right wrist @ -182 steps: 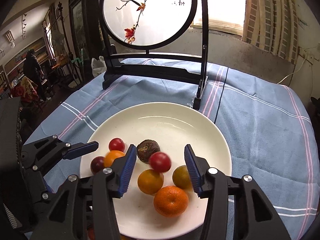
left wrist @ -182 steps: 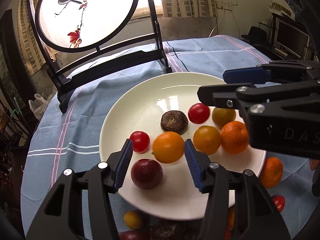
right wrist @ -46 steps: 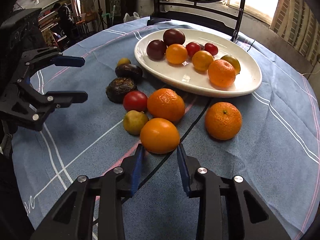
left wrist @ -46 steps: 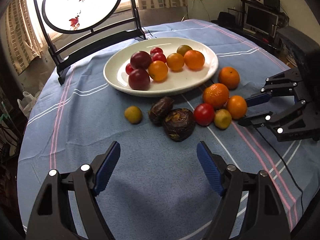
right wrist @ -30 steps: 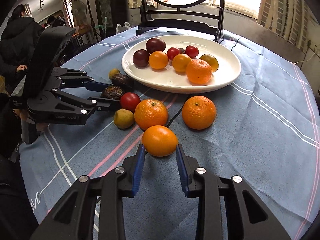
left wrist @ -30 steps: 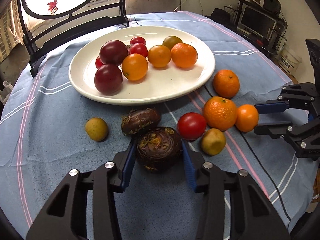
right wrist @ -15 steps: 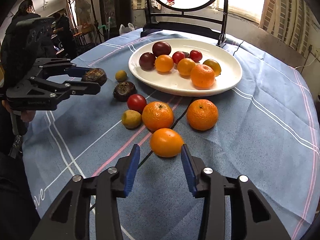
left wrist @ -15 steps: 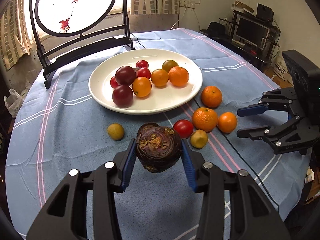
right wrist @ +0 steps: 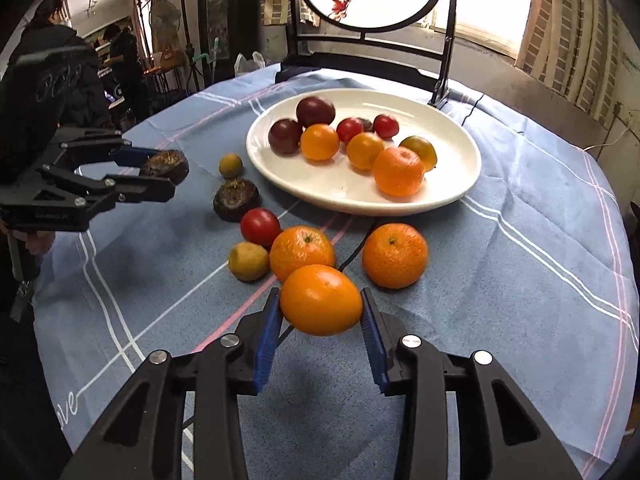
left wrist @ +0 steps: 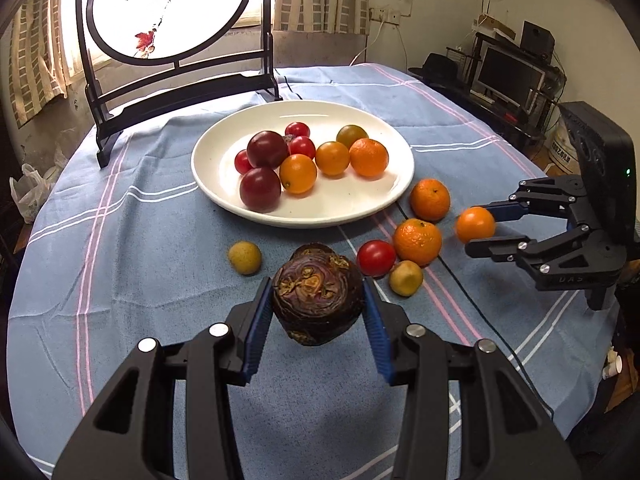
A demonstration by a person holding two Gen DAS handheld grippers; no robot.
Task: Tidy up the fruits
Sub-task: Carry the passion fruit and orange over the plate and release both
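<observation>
Fruits are split between the white plate (left wrist: 400, 184), which sits toward the far edge of the surface (left wrist: 160, 280), and a loose cluster on the blue cloth just in front of the plate's near rim. The left tongs (left wrist: 318, 320) are closed on a dark, wrinkled purple fruit (left wrist: 318, 300) and hold it clear of the cloth; the right tongs (right wrist: 320, 320) are closed on a smooth orange (right wrist: 320, 300), also lifted.

The step in hand looks like carrying both pieces to the plate. To do it well, each should travel level and high enough to pass over the two mandarins (right wrist: 394, 254), the red tomato (right wrist: 260, 226) and the small yellow-green fruit (right wrist: 248, 260) lying between the tongs and the rim. The bare part of the plate is its near half, so that is the likely place to set down; lowering until the fruit rests on the dish before opening should stop it rolling into the pile. The orange is round and smooth, so a drop from height could send it off the rim. Going in one side at a time would keep the tongs from crowding each other.
</observation>
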